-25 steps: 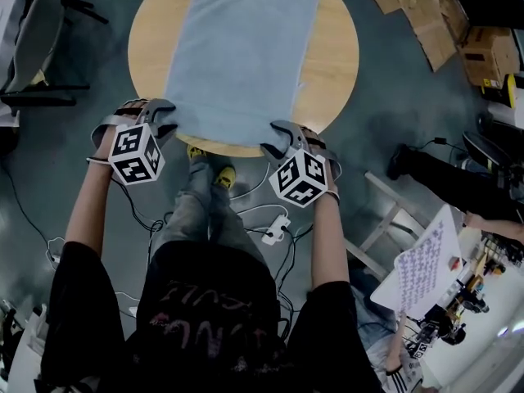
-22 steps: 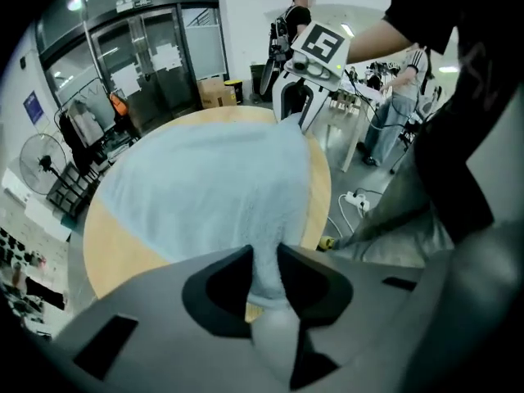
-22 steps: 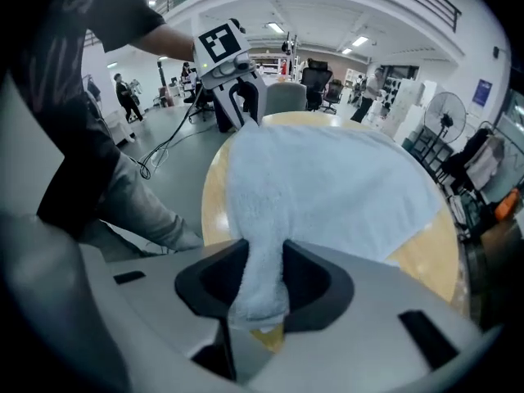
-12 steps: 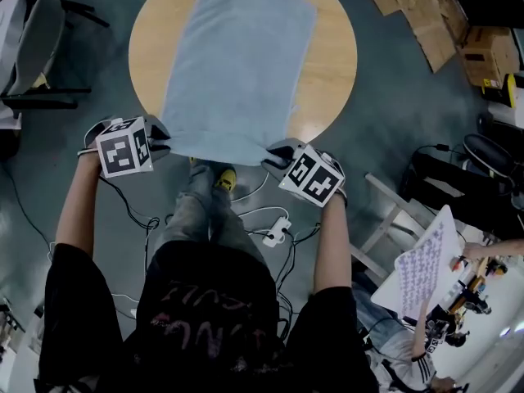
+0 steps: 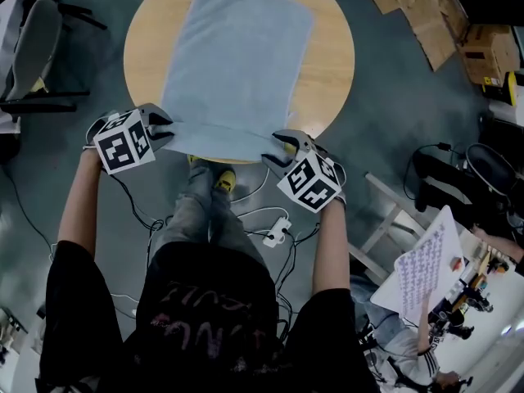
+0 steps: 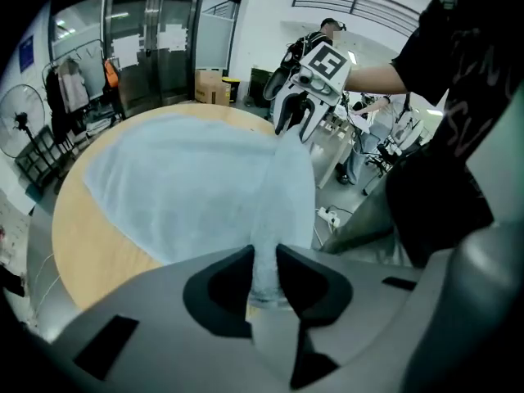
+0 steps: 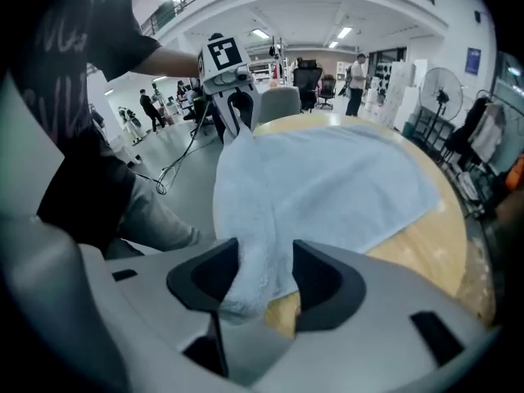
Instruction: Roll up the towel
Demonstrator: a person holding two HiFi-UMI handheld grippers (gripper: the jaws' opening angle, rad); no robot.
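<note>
A pale blue rectangular terry towel [image 5: 233,64] lies spread flat on a round light-wooden surface [image 5: 332,56]. Its long sides run away from the person and its near short edge sits at the surface's near rim. That near edge is raised a little off the wood, held up at both corners.

The left gripper [image 6: 264,256], grey-bodied with a black-and-white marker cube, points steeply down at the near left corner. Its jaws stand close together with a narrow fold of the towel filling the gap. They have just been opening slightly, yet the pads appear to press the cloth on both sides.

The right gripper [image 7: 266,264] is at the near right corner. Its jaws have just been opening and now stand well apart. The bunched corner of the towel hangs between them, resting against one pad, while a gap on the other side shows bare wood, so the cloth is not clamped there.

From each gripper view the other gripper shows at the far end of the lifted edge.

On the dark floor beyond the surface lie flattened brown cardboard boxes [image 5: 426,11], and a white power strip [image 5: 274,229] lies near the person's feet.
</note>
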